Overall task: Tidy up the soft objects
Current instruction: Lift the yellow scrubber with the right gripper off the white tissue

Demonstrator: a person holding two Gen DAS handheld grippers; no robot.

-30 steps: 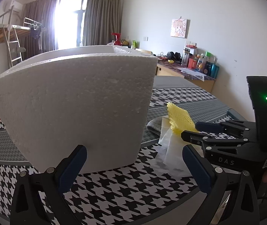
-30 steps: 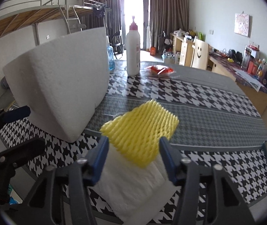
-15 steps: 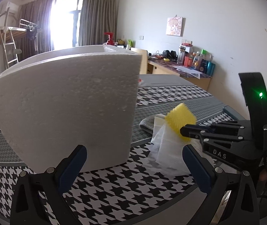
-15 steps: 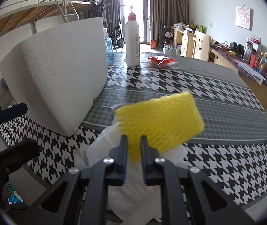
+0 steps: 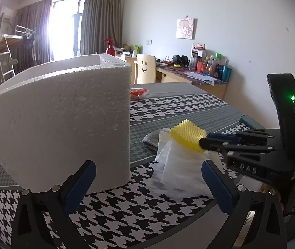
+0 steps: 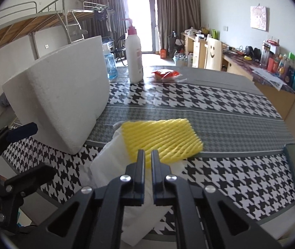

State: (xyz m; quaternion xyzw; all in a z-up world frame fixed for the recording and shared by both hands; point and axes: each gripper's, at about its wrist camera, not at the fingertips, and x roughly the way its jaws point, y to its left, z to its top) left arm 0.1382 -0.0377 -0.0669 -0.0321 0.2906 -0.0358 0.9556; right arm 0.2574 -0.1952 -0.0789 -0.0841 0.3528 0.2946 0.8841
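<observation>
One ribbed yellow foam net [image 6: 160,138]

Foam box [image 6: 64,103]: I see it standing on the surface [image 6: 220,120], left of the foam net.
Foam net [image 6: 159,139]: lying atop the paper sheets [image 6: 110,166], at my right gripper's [image 6: 148,155] tips.
Lotion bottle [image 6: 134,59]: behind the foam box, far side.
Snack packet [image 6: 166,75]: right of the lotion bottle.
Left gripper [image 5: 147,178]: before the foam box.

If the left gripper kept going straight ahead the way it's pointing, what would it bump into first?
Probably the white foam box: the open left gripper points along the tablecloth, and the box's near corner fills the left of its path. The white paper sheet lies low to the right.
</observation>
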